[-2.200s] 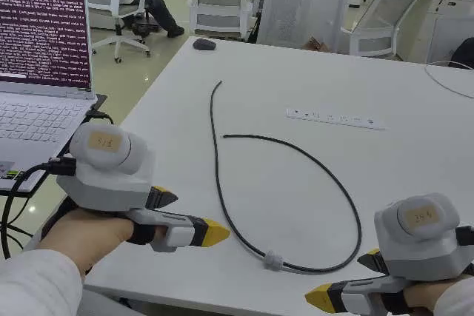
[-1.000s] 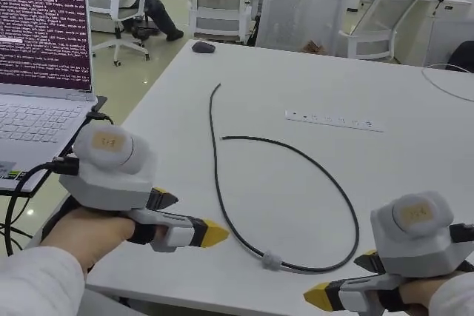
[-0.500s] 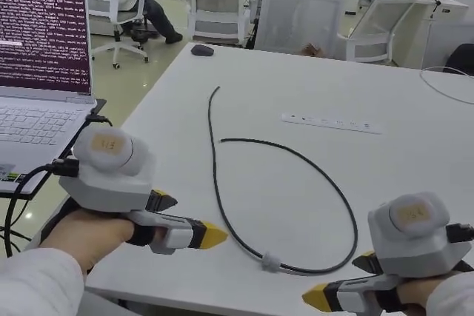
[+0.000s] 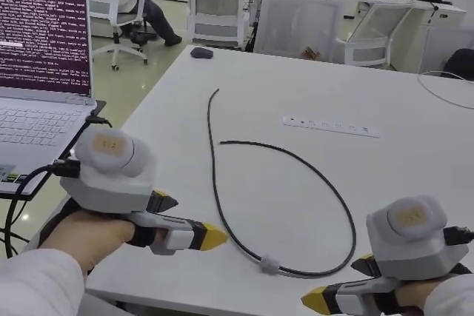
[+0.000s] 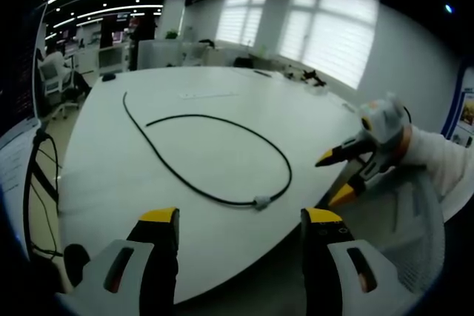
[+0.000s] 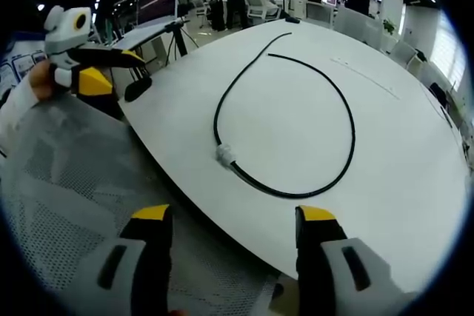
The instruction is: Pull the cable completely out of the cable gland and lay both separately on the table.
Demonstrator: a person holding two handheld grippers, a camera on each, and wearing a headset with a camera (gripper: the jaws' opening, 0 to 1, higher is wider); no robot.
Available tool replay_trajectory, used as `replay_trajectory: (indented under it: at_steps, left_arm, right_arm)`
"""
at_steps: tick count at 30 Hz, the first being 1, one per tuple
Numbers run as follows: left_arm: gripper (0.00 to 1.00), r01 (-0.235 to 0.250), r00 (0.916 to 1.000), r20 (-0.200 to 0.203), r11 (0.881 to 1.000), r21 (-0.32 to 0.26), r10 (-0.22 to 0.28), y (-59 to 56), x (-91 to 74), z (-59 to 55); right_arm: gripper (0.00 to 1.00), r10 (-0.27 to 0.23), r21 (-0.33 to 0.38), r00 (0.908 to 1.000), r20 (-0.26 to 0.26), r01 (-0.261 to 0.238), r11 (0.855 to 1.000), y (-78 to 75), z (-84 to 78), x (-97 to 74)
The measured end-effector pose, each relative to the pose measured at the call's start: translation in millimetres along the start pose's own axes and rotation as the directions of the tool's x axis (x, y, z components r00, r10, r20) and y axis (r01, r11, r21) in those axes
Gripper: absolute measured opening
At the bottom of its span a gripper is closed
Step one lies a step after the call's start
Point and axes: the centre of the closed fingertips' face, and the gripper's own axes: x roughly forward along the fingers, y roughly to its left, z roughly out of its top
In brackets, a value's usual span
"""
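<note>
A long black cable (image 4: 326, 183) lies in an open loop on the white table (image 4: 415, 168). A small grey cable gland (image 4: 269, 265) sits threaded on it near the front edge. My left gripper (image 4: 189, 220) hovers open at the front left edge, a hand's width left of the gland. My right gripper (image 4: 341, 283) hangs open off the front edge, to the gland's right. The left gripper view has the gland (image 5: 260, 202) ahead of its open jaws (image 5: 239, 216), with the right gripper (image 5: 335, 177) beyond. The right gripper view shows the gland (image 6: 224, 155), the cable (image 6: 348, 131) and the left gripper (image 6: 111, 68).
An open laptop (image 4: 41, 72) with trailing black leads stands on a side stand at the left. A white power strip (image 4: 331, 127) lies mid-table, a dark mouse (image 4: 201, 52) at the far edge, a thin loose wire (image 4: 444, 86) at the right. Office chairs and people are behind.
The head camera has tipped a little, shifting the whole picture. The cable and gland lie as before; both grippers stay open and have hardly moved.
</note>
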Motion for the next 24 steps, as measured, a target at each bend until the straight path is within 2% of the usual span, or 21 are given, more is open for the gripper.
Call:
replay_trajectory:
  at_steps: [18,22,24]
  left_arm:
    - [0.67,0.000,1.0000,-0.007,1.000,0.000,0.000,1.5,0.8,-1.2]
    - [0.67,0.003,1.0000,-0.008,1.000,0.003,-0.003,1.0,1.3,-0.7]
    - [0.67,0.004,0.9999,-0.010,1.000,0.004,-0.004,1.6,1.5,-1.0]
  right_arm:
    - [0.70,0.014,-0.008,0.9999,-0.006,-0.014,1.000,1.9,0.0,1.1]
    - [0.68,0.032,-0.039,0.9994,0.009,-0.032,0.999,2.7,7.1,1.4]
    - [0.67,0.050,-0.039,0.9982,0.034,-0.049,0.998,4.1,14.7,1.4]
